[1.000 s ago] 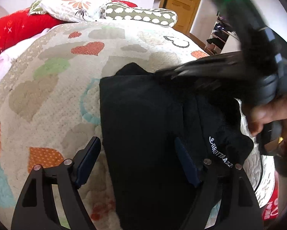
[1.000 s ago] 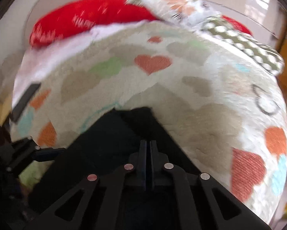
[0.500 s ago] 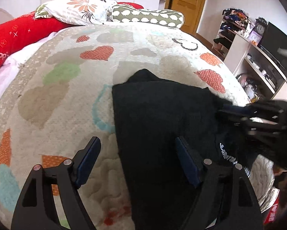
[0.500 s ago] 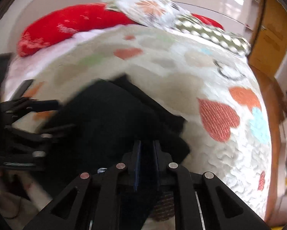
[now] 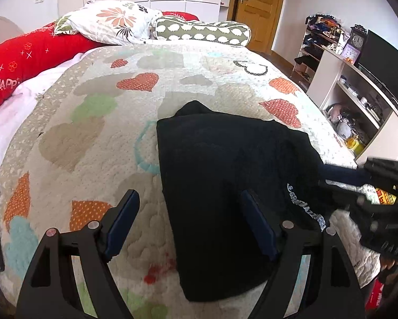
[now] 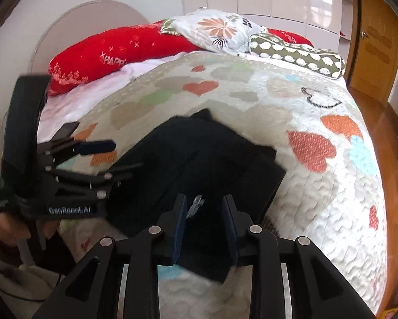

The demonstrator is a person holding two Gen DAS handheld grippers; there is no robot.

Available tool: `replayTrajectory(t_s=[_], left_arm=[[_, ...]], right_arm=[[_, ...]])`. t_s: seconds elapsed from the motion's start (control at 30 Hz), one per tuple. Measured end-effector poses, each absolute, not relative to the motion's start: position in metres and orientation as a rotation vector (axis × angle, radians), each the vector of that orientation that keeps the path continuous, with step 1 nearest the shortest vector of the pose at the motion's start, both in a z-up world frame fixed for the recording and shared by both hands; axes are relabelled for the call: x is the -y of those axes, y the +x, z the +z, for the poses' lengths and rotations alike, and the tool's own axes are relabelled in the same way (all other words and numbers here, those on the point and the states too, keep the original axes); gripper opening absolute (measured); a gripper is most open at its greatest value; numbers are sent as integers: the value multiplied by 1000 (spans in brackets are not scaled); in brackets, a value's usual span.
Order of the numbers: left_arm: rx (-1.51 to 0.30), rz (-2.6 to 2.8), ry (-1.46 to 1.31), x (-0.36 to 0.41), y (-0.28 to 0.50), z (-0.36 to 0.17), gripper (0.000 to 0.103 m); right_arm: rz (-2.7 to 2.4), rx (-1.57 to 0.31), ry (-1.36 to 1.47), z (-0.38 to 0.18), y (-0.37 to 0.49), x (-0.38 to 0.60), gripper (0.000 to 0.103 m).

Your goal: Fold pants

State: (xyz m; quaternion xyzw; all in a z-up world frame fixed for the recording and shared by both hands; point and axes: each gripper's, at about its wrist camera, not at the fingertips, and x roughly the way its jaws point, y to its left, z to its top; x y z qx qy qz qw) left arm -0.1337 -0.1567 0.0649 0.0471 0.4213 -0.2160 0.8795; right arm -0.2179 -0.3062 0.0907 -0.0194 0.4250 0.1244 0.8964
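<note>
Black pants lie folded on the heart-patterned quilt, with white lettering near their right edge. My left gripper is open. One of its fingers hangs over the quilt and the other over the pants' left part, and nothing sits between them. In the right wrist view the pants spread ahead of my right gripper. Its jaws are opening just over the near edge of the cloth, and the pads do not press on it. The left gripper hovers at the pants' left side, and the right gripper at their right edge.
A red bolster, a floral pillow and a spotted bolster line the head of the bed. Right of the bed stand white shelves and a wooden door. A hand holds the left gripper.
The right gripper swept from above the pants out to their right edge with cloth between its shut jaws, then its jaws parted. The left gripper stayed open and barely shifted.
</note>
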Motion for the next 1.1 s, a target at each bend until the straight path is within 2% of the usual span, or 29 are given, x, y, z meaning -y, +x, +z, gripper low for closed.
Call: replayTrajectory(t_s=[0.6, 0.63, 0.7, 0.77, 1.1], left_arm=[[-901, -460, 67, 161, -148, 48, 81], [-902, -459, 67, 161, -148, 49, 81], [-901, -458, 66, 160, -149, 52, 81], [-896, -459, 68, 159, -150, 56, 81], [-882, -471, 56, 162, -158, 62, 81]], right_arm=[[237, -869, 104, 61, -232, 323, 30], [237, -869, 93, 65, -233, 322, 31], [248, -868, 88, 72, -236, 319, 45], [251, -862, 80, 78, -239, 317, 52], [212, -859, 86, 84, -248, 322, 53]])
